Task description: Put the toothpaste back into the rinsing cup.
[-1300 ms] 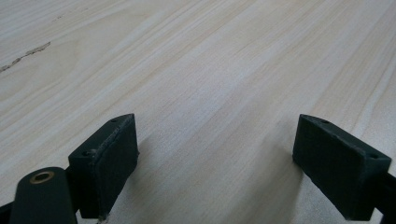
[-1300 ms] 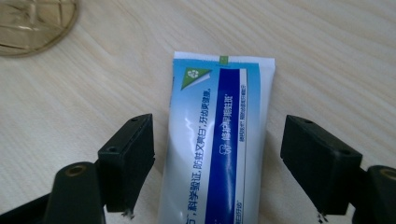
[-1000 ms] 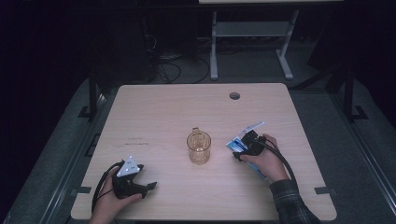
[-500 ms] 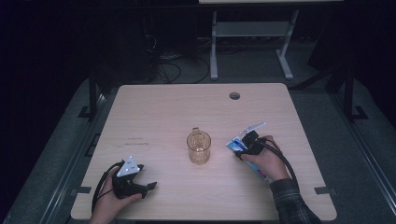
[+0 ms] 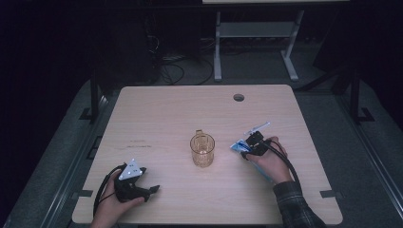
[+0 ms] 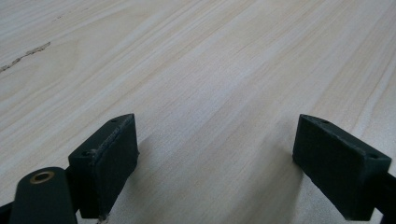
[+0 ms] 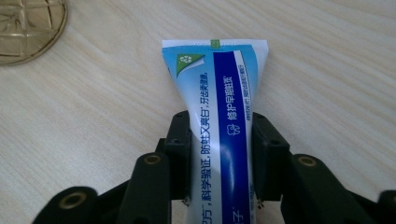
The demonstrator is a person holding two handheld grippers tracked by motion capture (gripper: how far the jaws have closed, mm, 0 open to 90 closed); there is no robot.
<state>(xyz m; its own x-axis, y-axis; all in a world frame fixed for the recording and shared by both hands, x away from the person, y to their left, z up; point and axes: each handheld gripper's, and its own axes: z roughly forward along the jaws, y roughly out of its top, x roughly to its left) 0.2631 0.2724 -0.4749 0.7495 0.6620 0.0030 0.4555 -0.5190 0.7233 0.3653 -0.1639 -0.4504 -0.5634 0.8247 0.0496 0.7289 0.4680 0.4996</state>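
Observation:
A blue and white toothpaste tube [image 7: 215,74] lies along the table with its flat crimped end pointing away from me. My right gripper [image 7: 219,135] is shut on the tube's middle, one jaw pressing on each side. In the high view the right gripper [image 5: 243,148] and the tube [image 5: 236,147] sit just right of an amber glass mug [image 5: 202,149] at the table's middle. The mug's base [image 7: 25,28] is up at the left in the right gripper view. My left gripper [image 5: 152,190] rests near the front left edge, and its jaws [image 6: 215,158] stand wide open over bare wood.
The light wooden table [image 5: 190,109] has a round cable hole [image 5: 238,97] at the back right. A metal frame [image 5: 256,42] and cables [image 5: 171,71] stand on the dark floor behind the table.
The right hand has shifted only slightly while holding the tube. The left gripper and the mug have stayed where they were.

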